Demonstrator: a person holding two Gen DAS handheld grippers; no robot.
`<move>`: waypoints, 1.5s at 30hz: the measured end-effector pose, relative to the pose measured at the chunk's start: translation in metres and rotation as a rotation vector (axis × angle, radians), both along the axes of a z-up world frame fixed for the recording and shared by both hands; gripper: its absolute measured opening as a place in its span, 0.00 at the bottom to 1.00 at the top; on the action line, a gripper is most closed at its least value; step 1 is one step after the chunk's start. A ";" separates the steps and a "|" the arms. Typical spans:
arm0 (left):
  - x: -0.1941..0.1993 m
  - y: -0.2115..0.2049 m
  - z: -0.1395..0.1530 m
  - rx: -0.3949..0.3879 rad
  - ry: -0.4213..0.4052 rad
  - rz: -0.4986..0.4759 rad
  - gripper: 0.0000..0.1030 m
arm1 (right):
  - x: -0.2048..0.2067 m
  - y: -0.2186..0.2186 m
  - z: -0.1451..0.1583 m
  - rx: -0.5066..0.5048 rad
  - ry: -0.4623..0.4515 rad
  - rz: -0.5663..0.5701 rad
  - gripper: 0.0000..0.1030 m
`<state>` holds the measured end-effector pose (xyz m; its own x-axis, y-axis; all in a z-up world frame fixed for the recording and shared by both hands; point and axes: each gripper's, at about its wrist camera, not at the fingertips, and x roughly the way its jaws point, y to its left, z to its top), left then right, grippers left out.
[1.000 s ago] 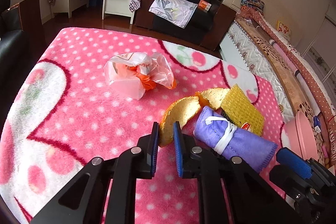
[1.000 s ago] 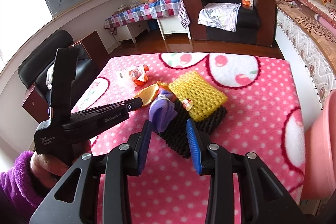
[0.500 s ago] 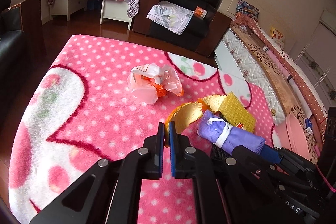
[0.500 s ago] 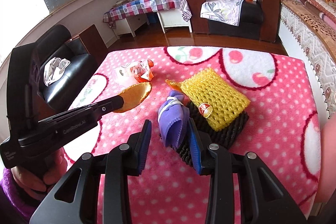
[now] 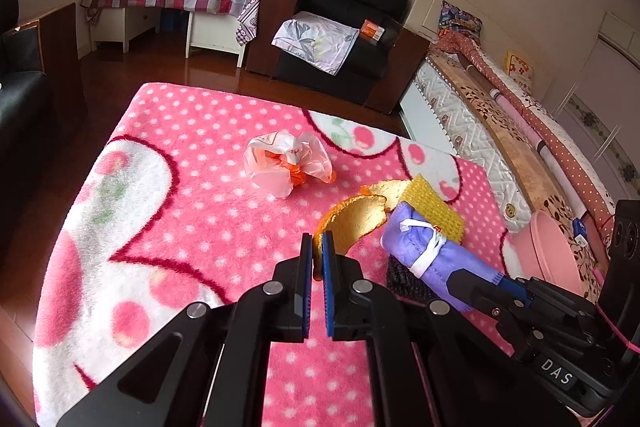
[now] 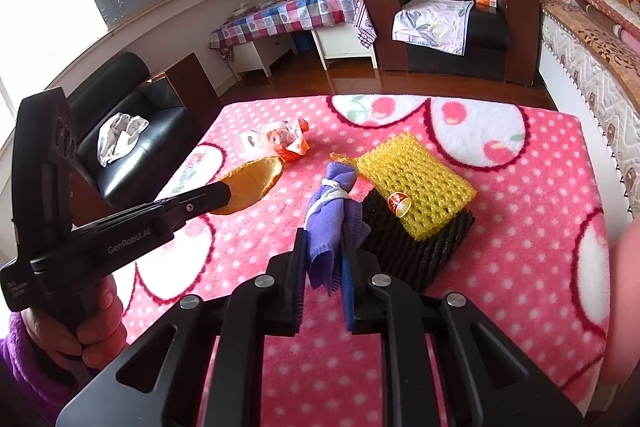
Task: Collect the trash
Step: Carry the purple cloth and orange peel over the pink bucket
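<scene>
Orange peel [image 5: 352, 223] is clamped at its near tip by the left gripper [image 5: 316, 259], its curved long axis running up toward one o'clock, lifted off the pink blanket [image 5: 192, 219]. A purple cloth roll [image 6: 332, 211] is pinched by the right gripper [image 6: 322, 259], lying along twelve o'clock from the jaws. A pink bin [image 5: 548, 251] is seen at three o'clock of the left gripper, nearer the right hand's side. Plastic bag trash [image 5: 286, 163] is left at eleven o'clock.
</scene>
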<state>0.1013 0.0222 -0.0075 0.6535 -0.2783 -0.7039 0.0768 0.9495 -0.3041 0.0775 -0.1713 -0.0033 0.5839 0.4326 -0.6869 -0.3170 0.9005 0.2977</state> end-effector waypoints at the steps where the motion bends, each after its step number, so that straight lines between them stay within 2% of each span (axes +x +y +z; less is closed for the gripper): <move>1: -0.002 -0.001 0.003 0.001 -0.007 -0.005 0.04 | -0.005 -0.003 0.004 0.003 -0.007 -0.003 0.15; 7: -0.013 -0.020 0.020 0.007 -0.043 -0.048 0.04 | -0.026 -0.023 0.019 0.010 -0.033 -0.043 0.15; 22: -0.032 -0.101 0.046 0.020 -0.095 -0.209 0.04 | -0.066 -0.108 0.040 -0.014 -0.088 -0.272 0.15; 34: -0.038 -0.177 0.062 0.043 -0.124 -0.344 0.04 | -0.089 -0.172 0.042 -0.042 -0.118 -0.444 0.15; 45: -0.038 -0.248 0.066 0.077 -0.132 -0.455 0.04 | -0.103 -0.233 0.032 -0.035 -0.102 -0.585 0.15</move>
<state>0.0632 -0.2258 0.0581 0.5623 -0.5075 -0.6528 0.5234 0.8297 -0.1942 -0.0250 -0.4042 0.0288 0.7824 -0.0028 -0.6228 0.2096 0.9428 0.2592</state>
